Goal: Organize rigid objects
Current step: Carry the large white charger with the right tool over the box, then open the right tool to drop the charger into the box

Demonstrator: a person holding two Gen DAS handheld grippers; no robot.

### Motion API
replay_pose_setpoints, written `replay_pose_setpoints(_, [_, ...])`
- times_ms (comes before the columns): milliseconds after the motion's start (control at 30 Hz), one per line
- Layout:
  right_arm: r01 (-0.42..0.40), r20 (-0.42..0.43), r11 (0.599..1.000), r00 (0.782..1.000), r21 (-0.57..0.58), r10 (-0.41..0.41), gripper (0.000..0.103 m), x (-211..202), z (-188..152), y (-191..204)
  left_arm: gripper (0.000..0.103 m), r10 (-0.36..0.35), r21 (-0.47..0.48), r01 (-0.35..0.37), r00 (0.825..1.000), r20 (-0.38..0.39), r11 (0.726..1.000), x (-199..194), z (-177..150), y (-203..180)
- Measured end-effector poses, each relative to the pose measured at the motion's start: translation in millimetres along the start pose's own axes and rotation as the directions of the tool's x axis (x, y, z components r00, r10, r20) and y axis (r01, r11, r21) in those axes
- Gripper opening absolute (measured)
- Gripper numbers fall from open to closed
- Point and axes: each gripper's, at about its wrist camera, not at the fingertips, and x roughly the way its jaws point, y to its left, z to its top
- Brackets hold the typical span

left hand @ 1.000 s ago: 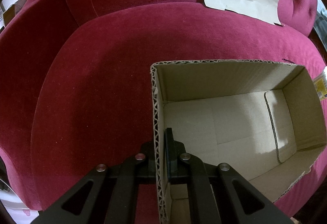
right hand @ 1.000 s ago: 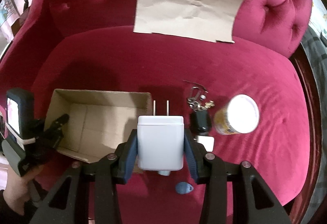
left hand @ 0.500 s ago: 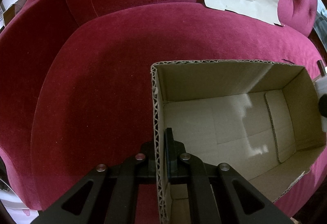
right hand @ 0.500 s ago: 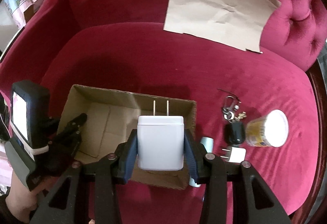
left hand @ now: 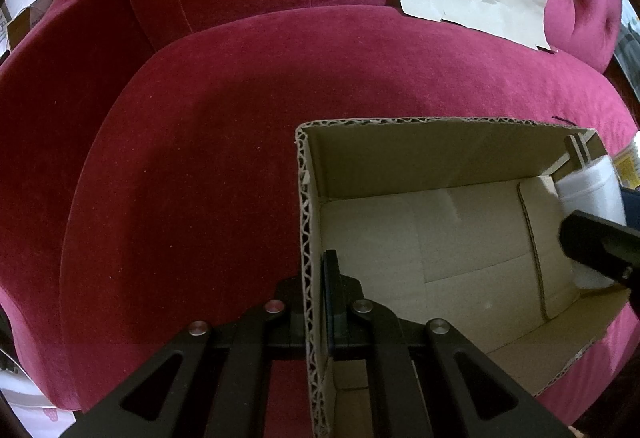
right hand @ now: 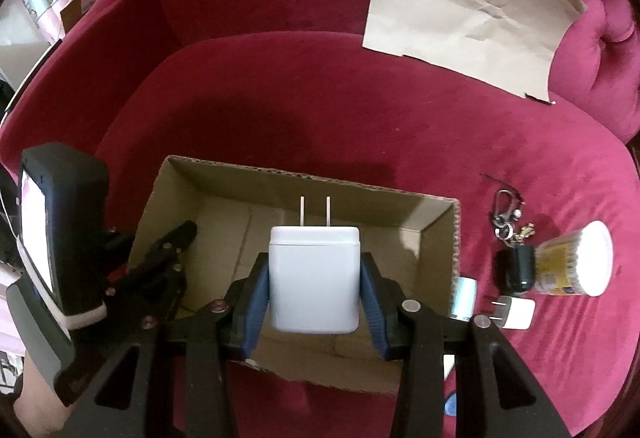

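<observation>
An open cardboard box (right hand: 224, 206) lies on the red velvet sofa seat; its inside is bare. My left gripper (left hand: 320, 302) is shut on the box's left wall (left hand: 306, 238); it also shows in the right wrist view (right hand: 168, 254). My right gripper (right hand: 314, 278) is shut on a white two-prong charger (right hand: 314, 278), held over the box with the prongs pointing forward. The charger (left hand: 592, 198) and a right finger (left hand: 596, 242) enter the left wrist view at the box's right end.
Right of the box lie a key ring with a dark fob (right hand: 514, 258), a small white plug (right hand: 516, 312), a yellow tub with a white lid (right hand: 576, 262) and a pale roll (right hand: 464, 296). A brown paper sheet (right hand: 468, 2) leans on the tufted backrest.
My right gripper has carried the charger leftward from beside the box to above its inside. The charger now shows in the left wrist view. The left gripper has held still.
</observation>
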Motion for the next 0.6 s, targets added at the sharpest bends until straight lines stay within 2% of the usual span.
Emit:
replay_pose_setpoints(133, [-0.023,-0.005,1.000,1.000,0.014,0.023,0.046,9.2,0.8,2.9,0.005,0.002,0.001,-0.002,1.000,0.002,1.000,0.0,-0.5,-0.1])
replay_pose_setpoints(600, [-0.023,-0.021,1.000,1.000,0.005,0.023,0.046,24.4,-0.8,8.5,0.005,0.004,-0.001,-0.004,1.000,0.003,1.000,0.0,-0.5,-0.7])
